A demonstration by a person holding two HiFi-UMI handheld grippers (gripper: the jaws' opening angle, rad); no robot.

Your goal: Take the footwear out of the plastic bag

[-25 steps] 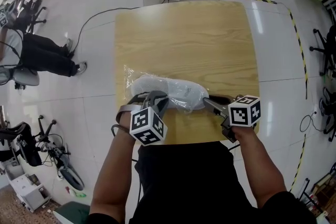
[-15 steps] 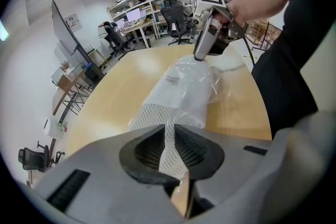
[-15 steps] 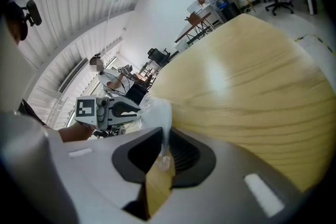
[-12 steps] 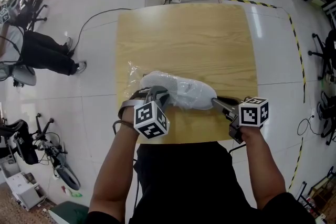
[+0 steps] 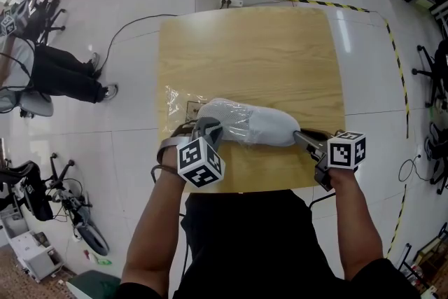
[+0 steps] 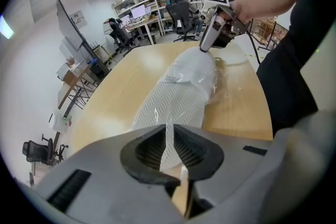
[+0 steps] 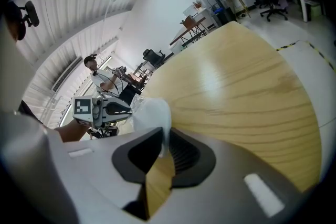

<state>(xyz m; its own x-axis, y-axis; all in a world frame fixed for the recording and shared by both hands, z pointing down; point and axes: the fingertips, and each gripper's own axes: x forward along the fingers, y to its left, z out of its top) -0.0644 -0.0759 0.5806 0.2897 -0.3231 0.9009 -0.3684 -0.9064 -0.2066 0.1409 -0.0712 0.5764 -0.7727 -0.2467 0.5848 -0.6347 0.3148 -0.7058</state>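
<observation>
A white shoe (image 5: pixel 252 126) lies across the near part of the wooden table (image 5: pixel 252 45), partly in a clear plastic bag (image 5: pixel 176 101) that trails off to its left. My left gripper (image 5: pixel 208 131) is shut on a thin fold of the bag at the shoe's left end, and its jaws have just been closing. In the left gripper view the ribbed sole (image 6: pixel 181 92) runs away from the left gripper (image 6: pixel 170 157). My right gripper (image 5: pixel 297 136) is shut on the shoe's right end (image 7: pixel 152 115), its jaws also having just closed further on it.
A seated person (image 5: pixel 56 73) and office chairs are on the floor at the left. A bicycle (image 5: pixel 70 210) stands at the lower left. Yellow-black tape (image 5: pixel 395 45) runs round the table's right side, and a power strip (image 5: pixel 233 3) lies beyond its far edge.
The right gripper has drawn the shoe to the right along the table. The left gripper has stayed put, and more crumpled bag now lies to the shoe's left.
</observation>
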